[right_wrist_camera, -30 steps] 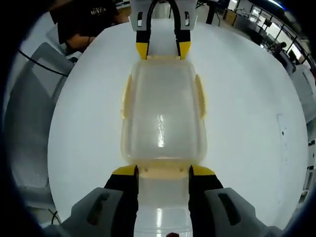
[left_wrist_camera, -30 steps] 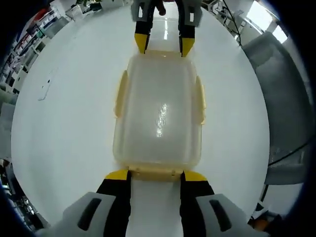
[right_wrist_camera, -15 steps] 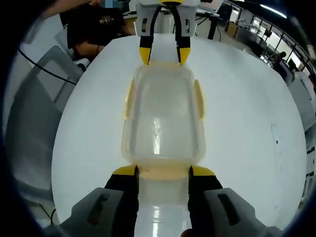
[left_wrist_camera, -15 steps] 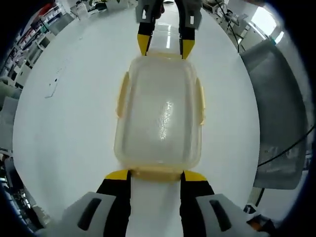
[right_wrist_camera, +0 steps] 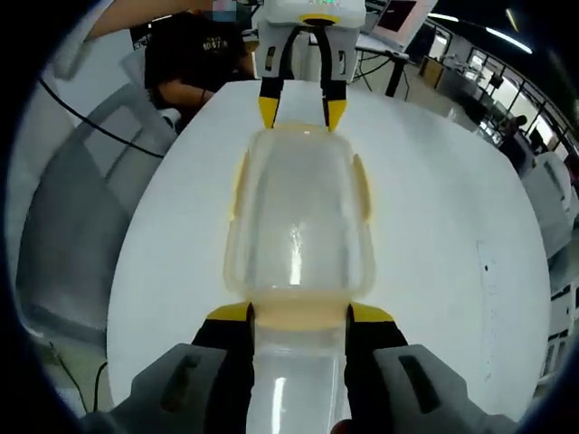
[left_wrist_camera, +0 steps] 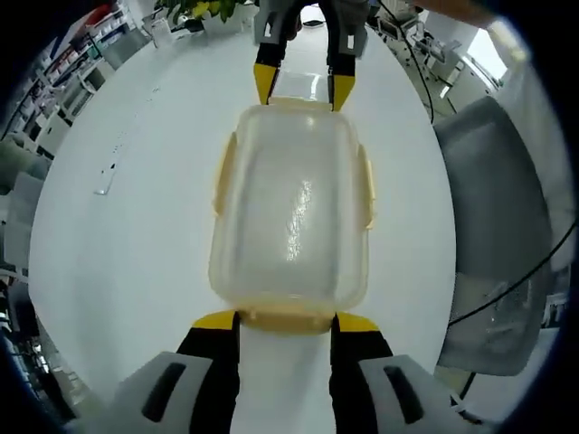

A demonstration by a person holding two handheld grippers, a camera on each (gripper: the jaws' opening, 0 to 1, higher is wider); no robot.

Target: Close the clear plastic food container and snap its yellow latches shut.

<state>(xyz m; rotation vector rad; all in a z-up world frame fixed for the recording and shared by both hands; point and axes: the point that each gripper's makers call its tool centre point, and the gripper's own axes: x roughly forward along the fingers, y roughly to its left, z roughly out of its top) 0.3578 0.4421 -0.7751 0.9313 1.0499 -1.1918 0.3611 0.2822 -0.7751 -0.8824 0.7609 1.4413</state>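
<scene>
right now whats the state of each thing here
container: lid on, upright on the table, held between the two claws at its short ends
side latches: look flat against the walls; cannot tell if snapped
near end latch: between the left claw's jaws
left claw: open, at one short end
right claw: open, at the opposite short end

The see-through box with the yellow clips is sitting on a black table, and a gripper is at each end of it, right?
Almost. The table is white, not black, as the left gripper view shows. The rest holds: the see-through box has yellow clips on its sides, with the left gripper at one short end and the right gripper at the other.
</scene>
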